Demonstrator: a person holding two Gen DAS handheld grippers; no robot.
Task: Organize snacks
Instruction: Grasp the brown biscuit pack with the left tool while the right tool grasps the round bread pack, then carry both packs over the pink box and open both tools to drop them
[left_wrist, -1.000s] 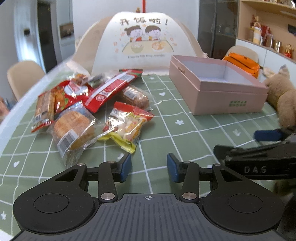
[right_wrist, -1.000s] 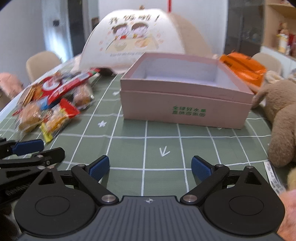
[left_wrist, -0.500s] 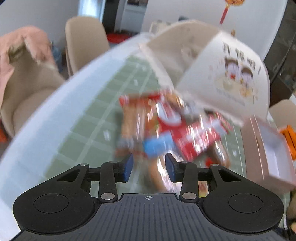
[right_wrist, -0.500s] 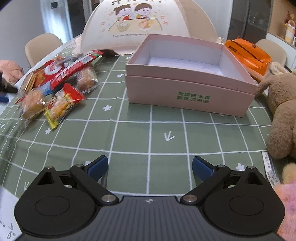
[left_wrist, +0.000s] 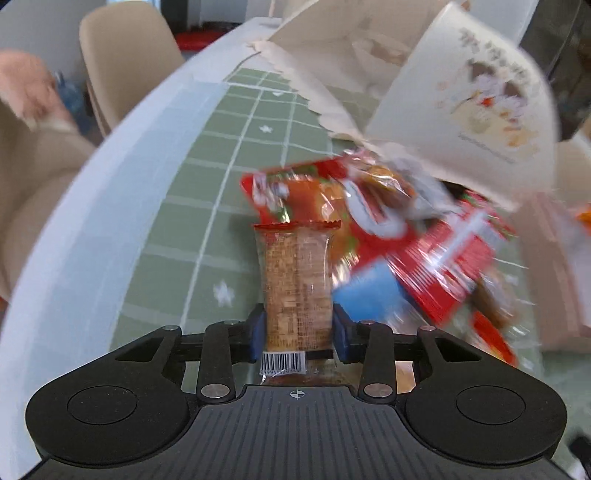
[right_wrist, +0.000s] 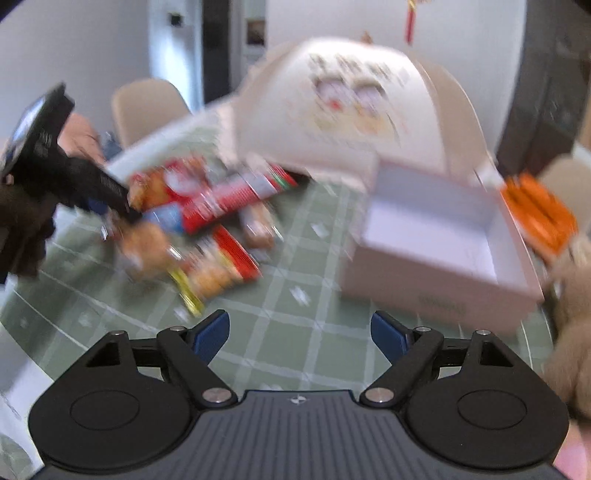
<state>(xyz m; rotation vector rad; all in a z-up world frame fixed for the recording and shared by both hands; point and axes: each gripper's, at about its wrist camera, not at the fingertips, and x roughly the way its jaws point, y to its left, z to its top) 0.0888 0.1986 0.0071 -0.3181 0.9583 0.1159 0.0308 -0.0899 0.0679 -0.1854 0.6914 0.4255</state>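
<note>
The left gripper (left_wrist: 298, 328) has its jaws clenched on a clear-wrapped biscuit pack (left_wrist: 297, 284) at the near edge of the snack pile (left_wrist: 399, 236) on the table (left_wrist: 184, 221). The right gripper (right_wrist: 299, 332) hangs released, facing the empty pink box (right_wrist: 436, 236).

My left gripper (left_wrist: 298, 328): cracker packet (left_wrist: 297, 284) between fingers, running forward from them. Snack pile (left_wrist: 391, 236) ahead-right of my left fingers, on table (left_wrist: 177, 236). Food cover (left_wrist: 443, 92) behind pile. Chair (left_wrist: 125, 55) far ahead-left, beyond table edge.

My right gripper (right_wrist: 300, 332): fingers wide apart above table, nothing between. Snack pile ahead-left of my right fingers. Box (right_wrist: 436, 236) ahead-right. Food cover behind both. Plush toy (right_wrist: 569, 317) right of right finger, beside box. Left gripper at pile's left edge.
</note>
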